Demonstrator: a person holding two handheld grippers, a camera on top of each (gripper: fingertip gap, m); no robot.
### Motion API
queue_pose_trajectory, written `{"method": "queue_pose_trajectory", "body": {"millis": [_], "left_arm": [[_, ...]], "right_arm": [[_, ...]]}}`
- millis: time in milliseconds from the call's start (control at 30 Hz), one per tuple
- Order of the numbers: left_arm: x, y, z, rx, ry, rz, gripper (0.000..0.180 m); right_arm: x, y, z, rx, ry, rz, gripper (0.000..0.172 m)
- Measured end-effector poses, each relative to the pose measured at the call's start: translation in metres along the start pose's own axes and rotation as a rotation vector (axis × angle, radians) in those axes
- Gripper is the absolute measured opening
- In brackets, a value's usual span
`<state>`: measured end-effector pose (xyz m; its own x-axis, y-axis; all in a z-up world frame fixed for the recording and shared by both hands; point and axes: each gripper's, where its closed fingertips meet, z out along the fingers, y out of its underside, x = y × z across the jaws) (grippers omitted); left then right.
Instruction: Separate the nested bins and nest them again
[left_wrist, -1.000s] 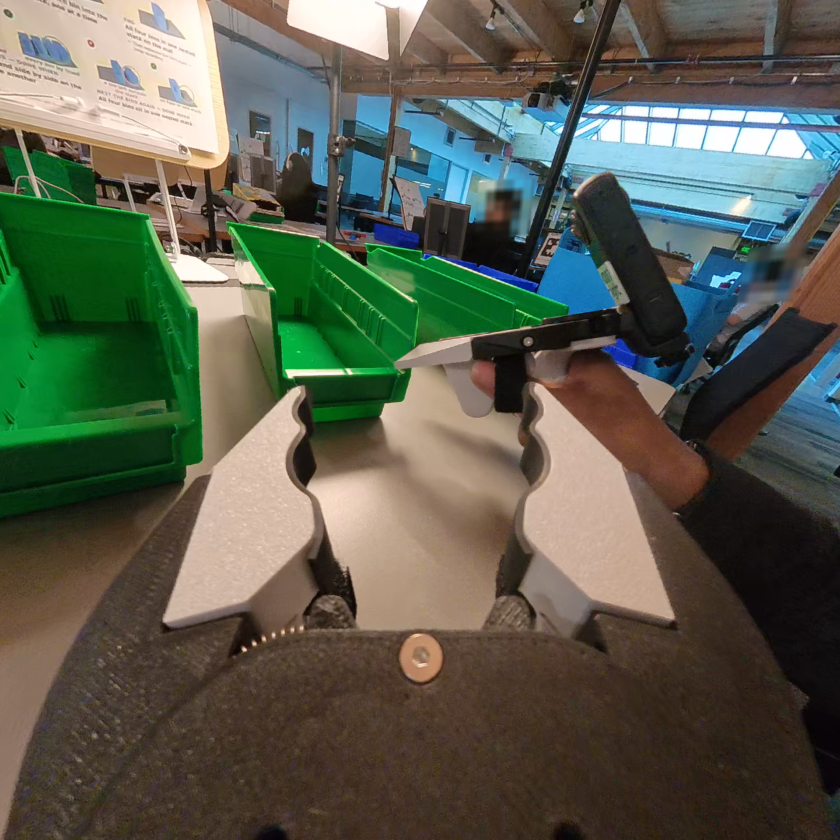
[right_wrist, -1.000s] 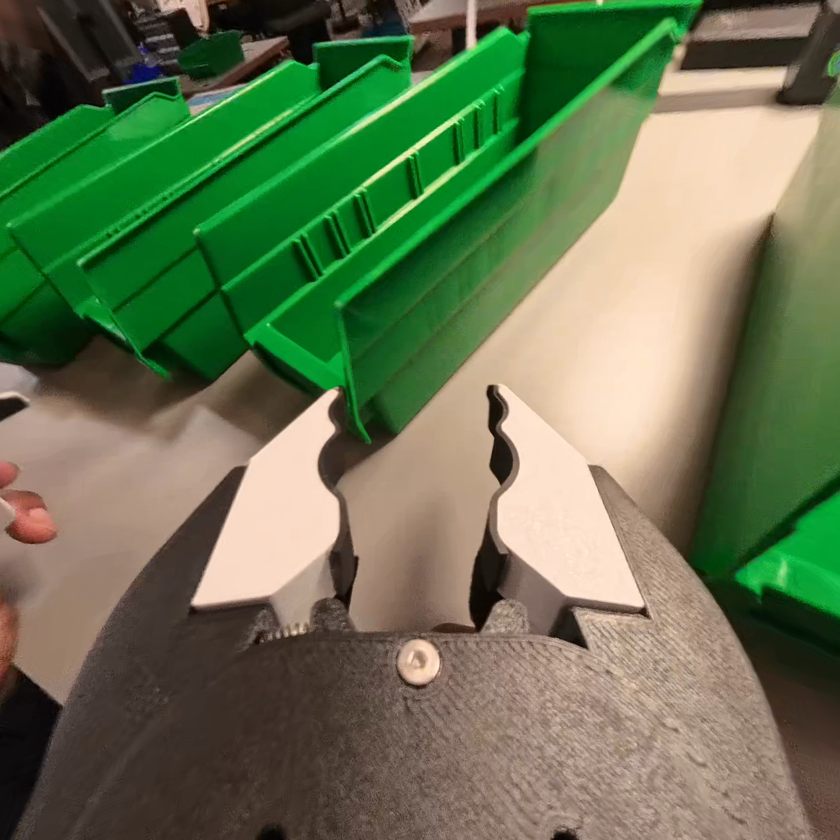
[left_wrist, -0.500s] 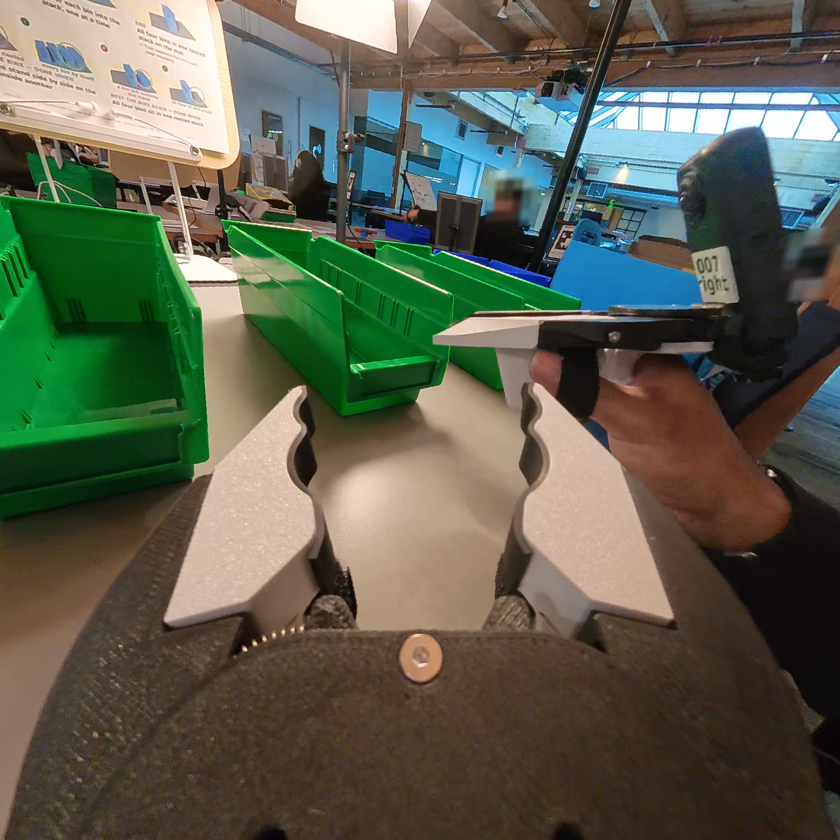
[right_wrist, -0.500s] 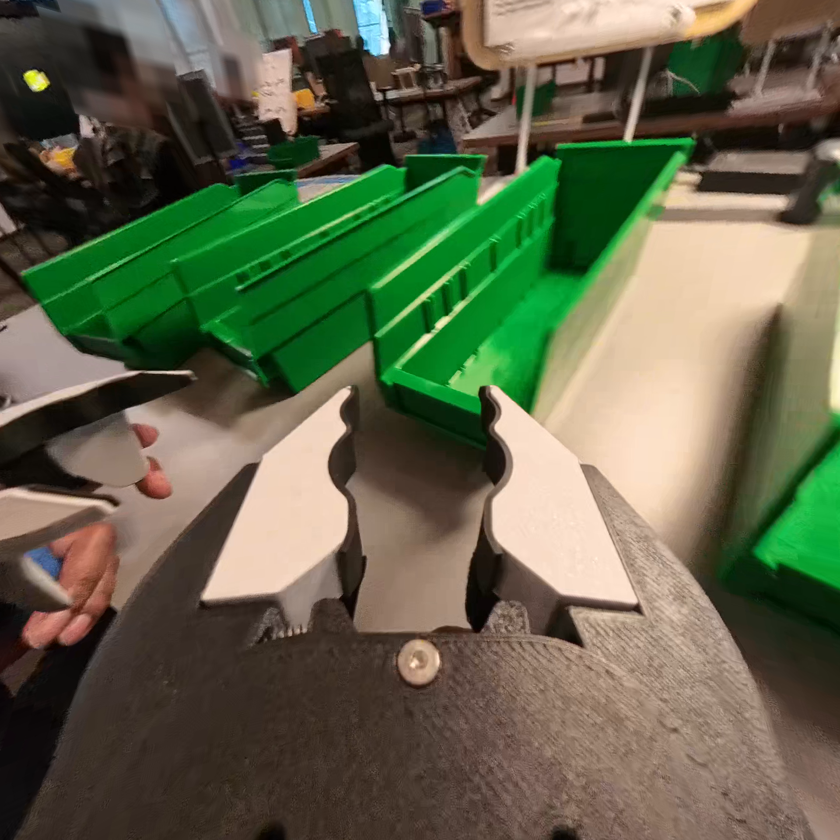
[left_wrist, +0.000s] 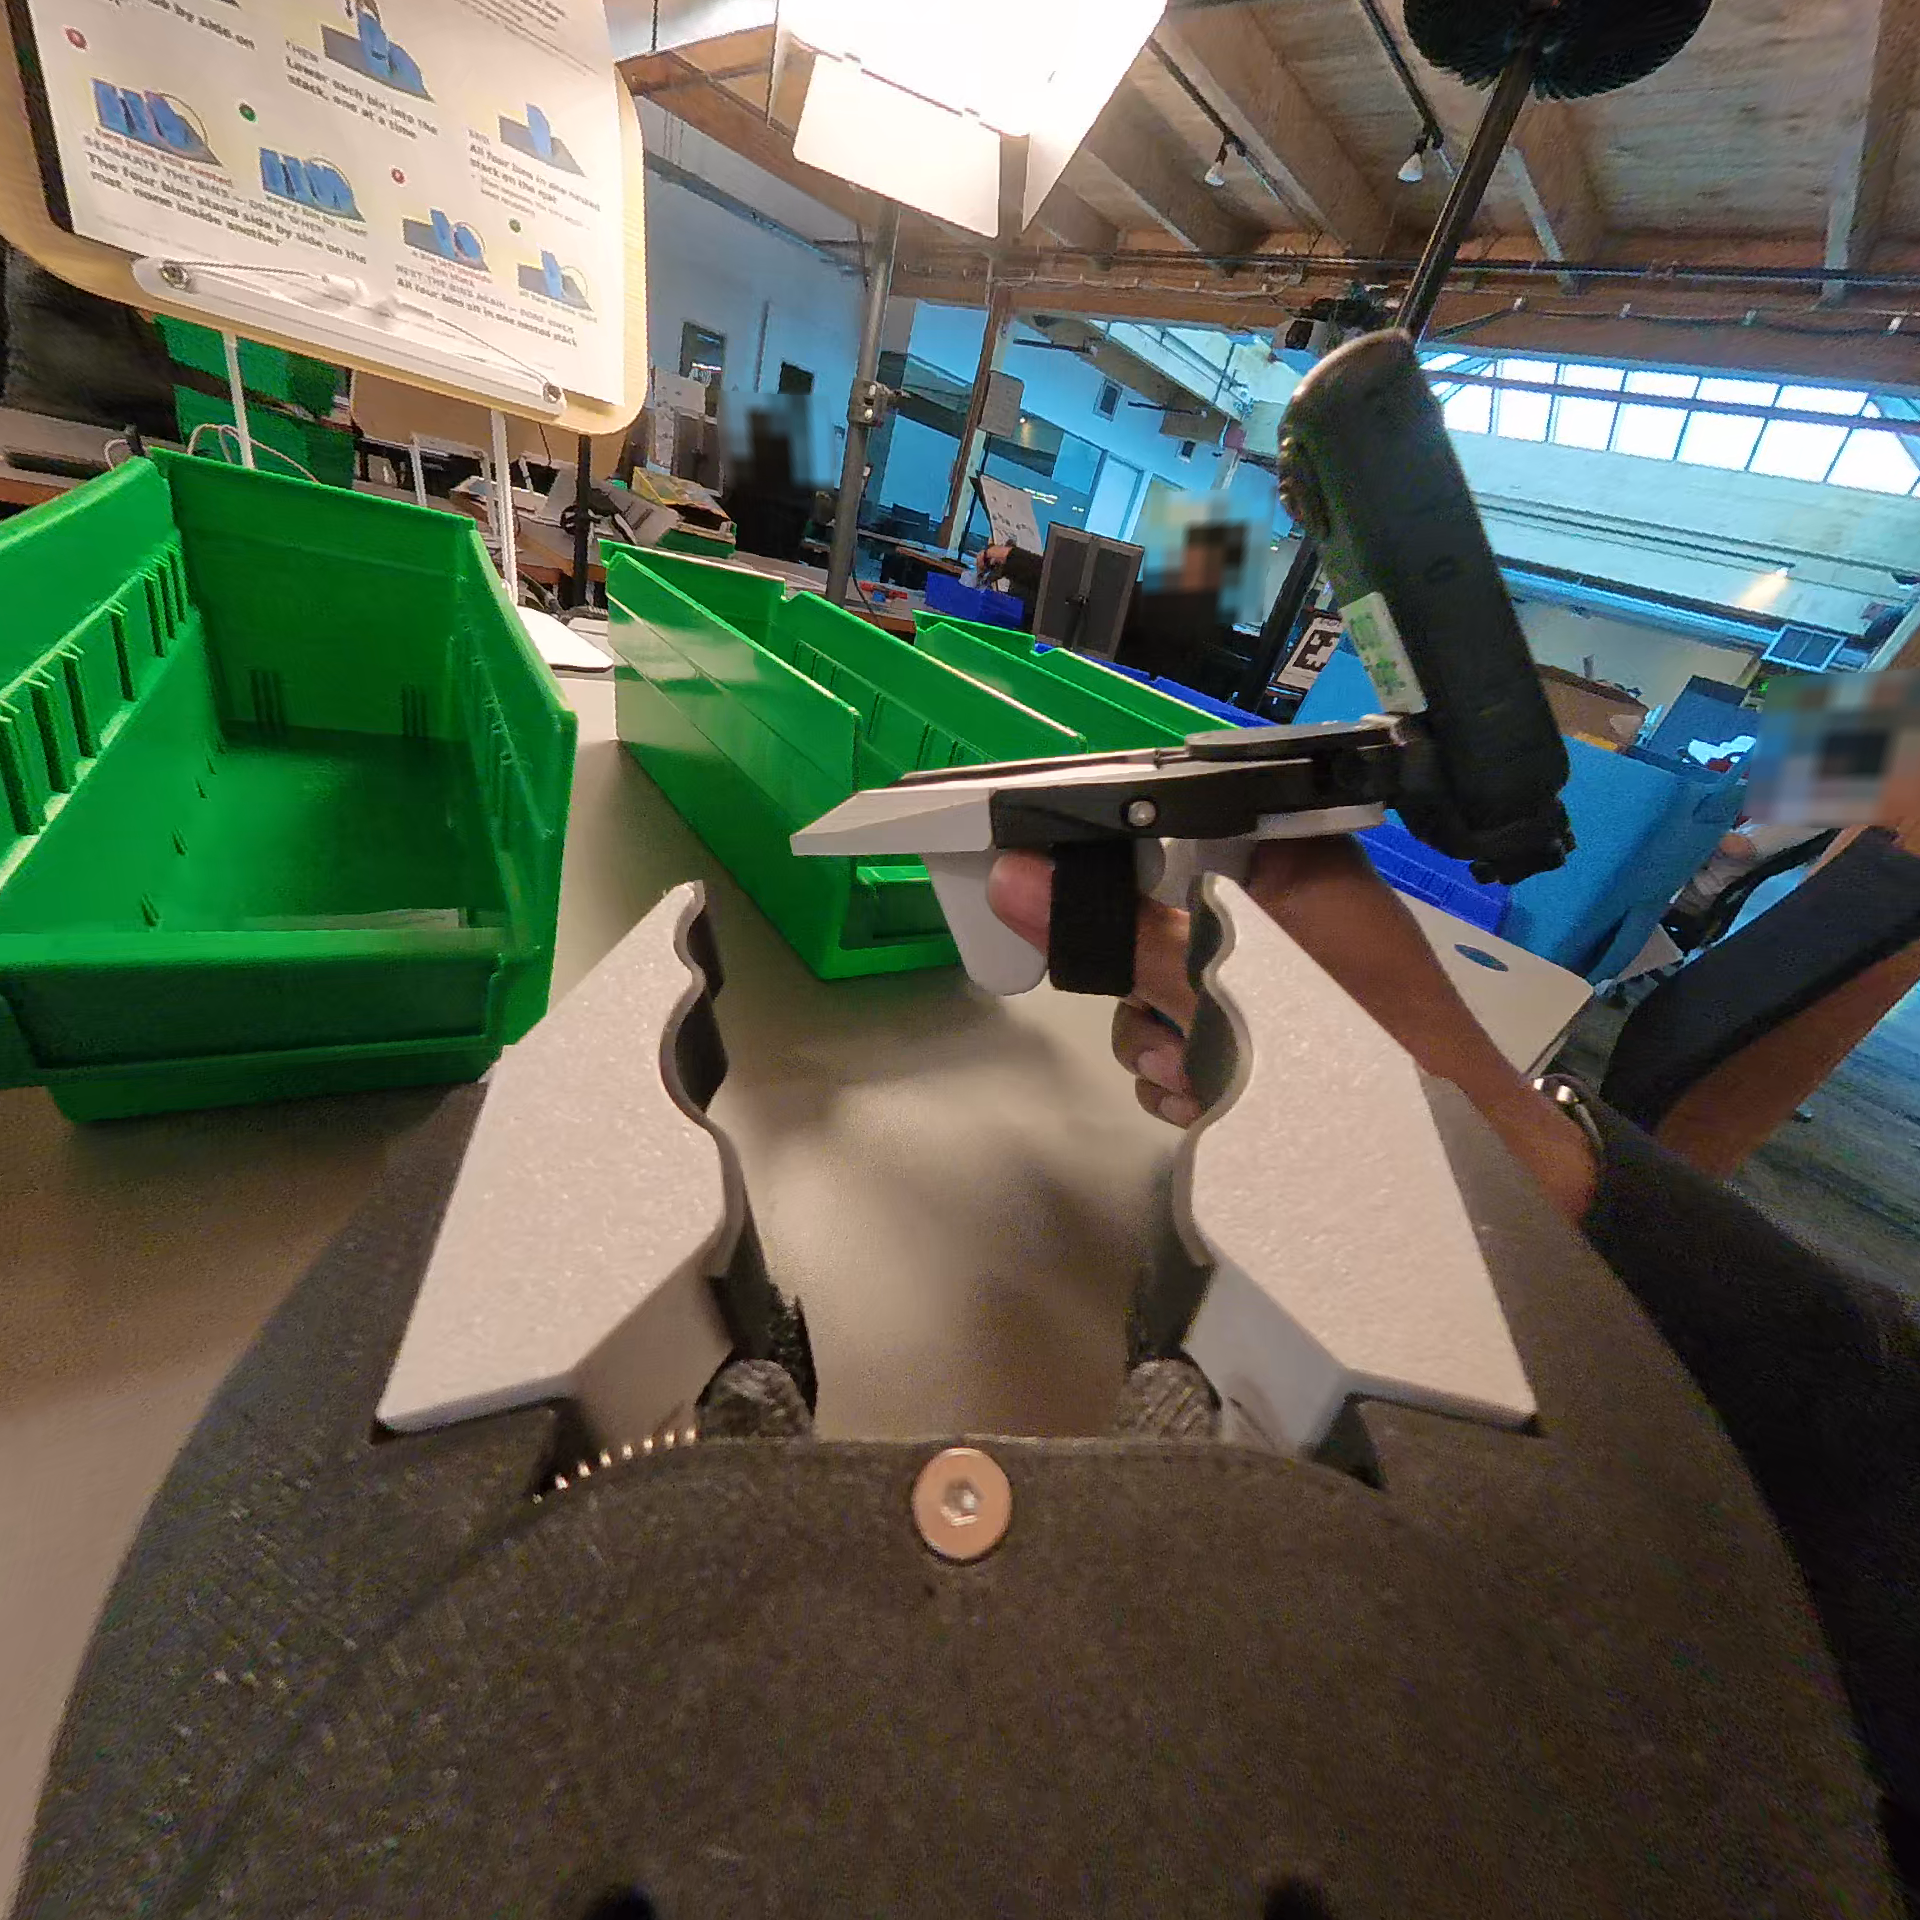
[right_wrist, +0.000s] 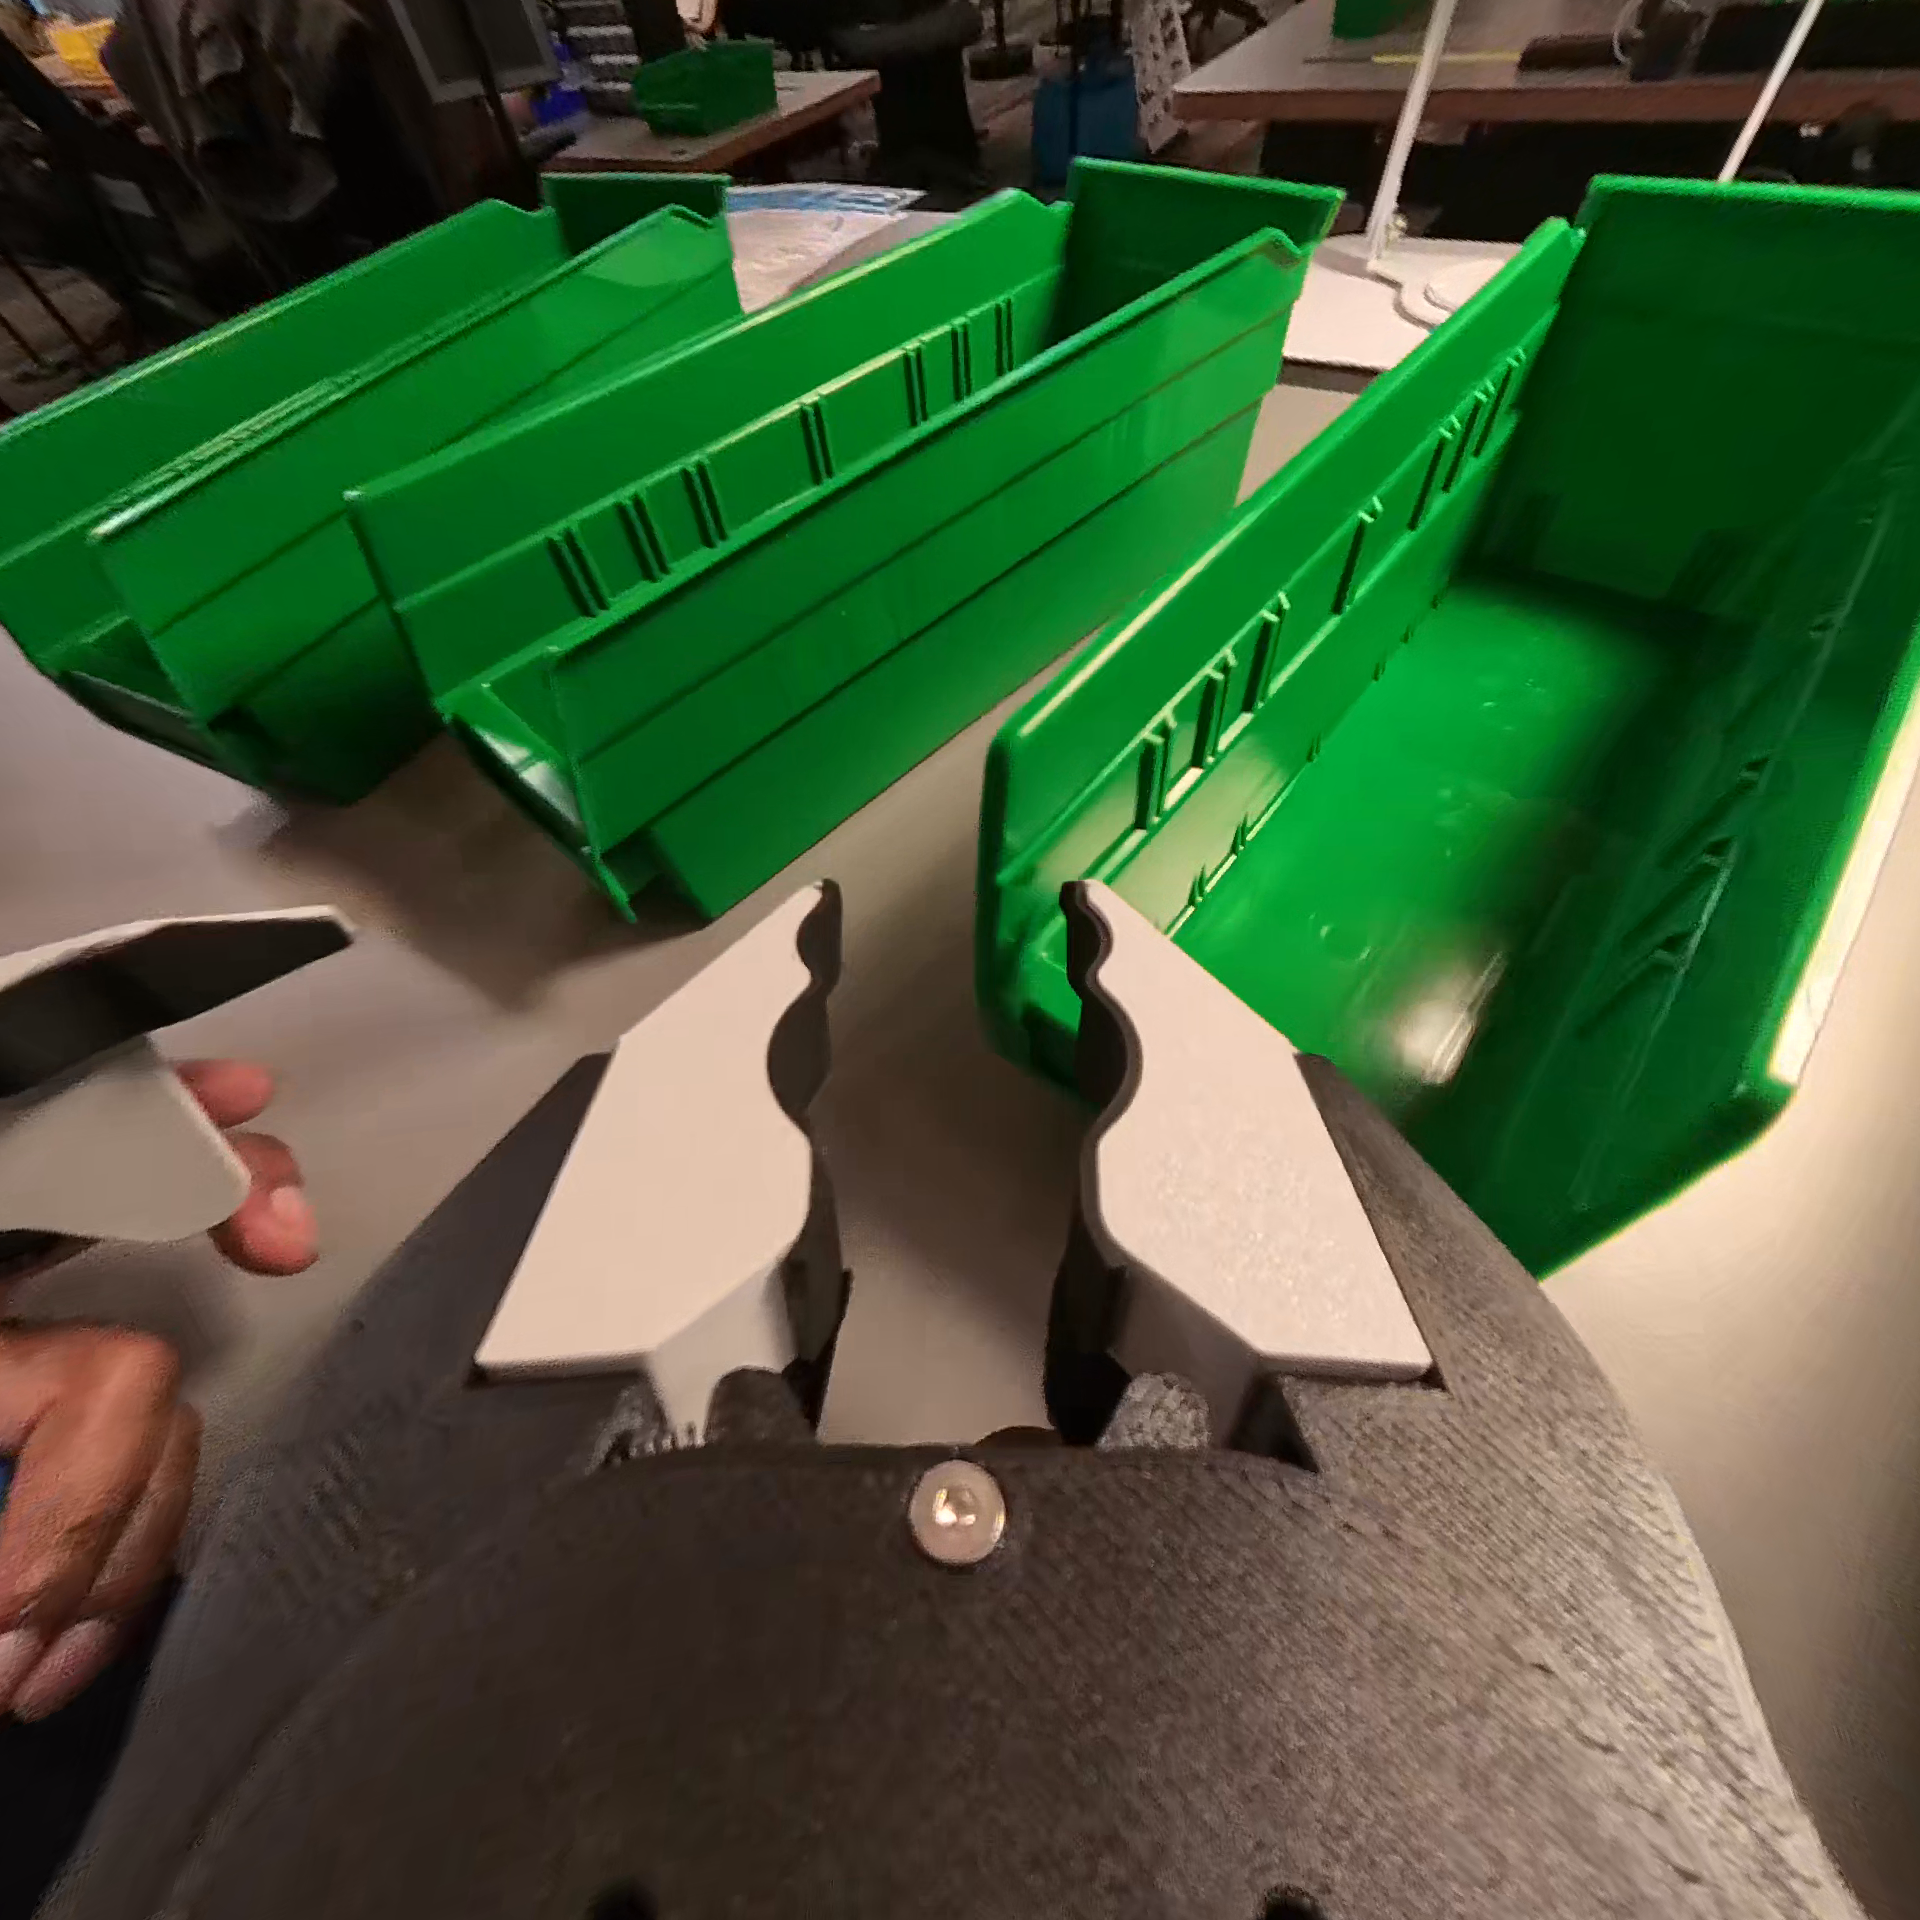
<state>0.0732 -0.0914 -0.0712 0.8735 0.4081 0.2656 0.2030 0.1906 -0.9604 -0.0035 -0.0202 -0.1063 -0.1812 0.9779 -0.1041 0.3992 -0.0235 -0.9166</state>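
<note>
Several green bins stand side by side on the grey table (left_wrist: 935, 1143). In the left wrist view the nearest bin (left_wrist: 260, 810) is at the left, with a long bin (left_wrist: 748, 769) to its right. My left gripper (left_wrist: 951, 904) is wide open and empty above bare table. My right gripper (left_wrist: 894, 821), held by a hand, hovers in front of it. In the right wrist view my right gripper (right_wrist: 951, 914) is partly open and holds nothing. Its right finger (right_wrist: 1195, 1143) is over the near corner of the nearest bin (right_wrist: 1507, 779), and no pad presses on that bin.
Two more long green bins (right_wrist: 831, 540) (right_wrist: 312, 416) lie left of the nearest one. The left gripper's tip (right_wrist: 208, 945) and a hand (right_wrist: 249, 1174) are at the left edge. An instruction board on a stand (left_wrist: 332, 177) rises behind the bins. Blue bins (left_wrist: 1434, 862) stand at the table's far right.
My right gripper has swung from the long bins to the near corner of the nearest bin, and its jaws have narrowed on nothing. My left gripper stays wide open in place.
</note>
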Motion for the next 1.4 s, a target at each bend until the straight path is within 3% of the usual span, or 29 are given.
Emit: {"method": "queue_pose_trajectory", "body": {"millis": [100, 333, 467, 633, 767, 1000, 1200, 1333, 1400], "left_arm": [[0.0, 0.0, 0.0, 0.001, 0.002, -0.006, 0.089], [-0.008, -0.003, -0.001, 0.011, -0.032, -0.035, 0.088], [-0.032, 0.003, 0.007, -0.105, -0.111, -0.087, 0.088], [-0.09, -0.028, 0.013, -0.082, -0.33, 0.069, 0.088], [-0.125, -0.021, 0.024, -0.135, -0.424, 0.112, 0.089], [-0.128, -0.011, 0.042, -0.195, -0.435, 0.146, 0.084], [-0.115, -0.006, 0.053, -0.214, -0.394, 0.172, 0.053], [-0.106, 0.0, 0.061, -0.234, -0.359, 0.163, 0.02], [-0.103, 0.001, 0.065, -0.233, -0.357, 0.153, 0.015]], "right_arm": [[0.008, 0.005, 0.001, -0.001, 0.016, 0.035, 0.037], [0.0, 0.009, -0.022, 0.056, -0.054, 0.039, 0.04], [-0.002, 0.014, -0.039, 0.093, -0.083, 0.025, 0.042], [-0.002, 0.012, -0.046, 0.12, -0.133, 0.05, 0.043], [-0.003, 0.012, -0.046, 0.115, -0.156, 0.066, 0.043], [-0.002, 0.012, -0.047, 0.118, -0.212, 0.127, 0.043], [-0.002, 0.01, -0.049, 0.137, -0.24, 0.154, 0.043], [-0.002, 0.009, -0.05, 0.142, -0.24, 0.152, 0.043], [-0.003, 0.009, -0.049, 0.14, -0.24, 0.149, 0.043]]}}
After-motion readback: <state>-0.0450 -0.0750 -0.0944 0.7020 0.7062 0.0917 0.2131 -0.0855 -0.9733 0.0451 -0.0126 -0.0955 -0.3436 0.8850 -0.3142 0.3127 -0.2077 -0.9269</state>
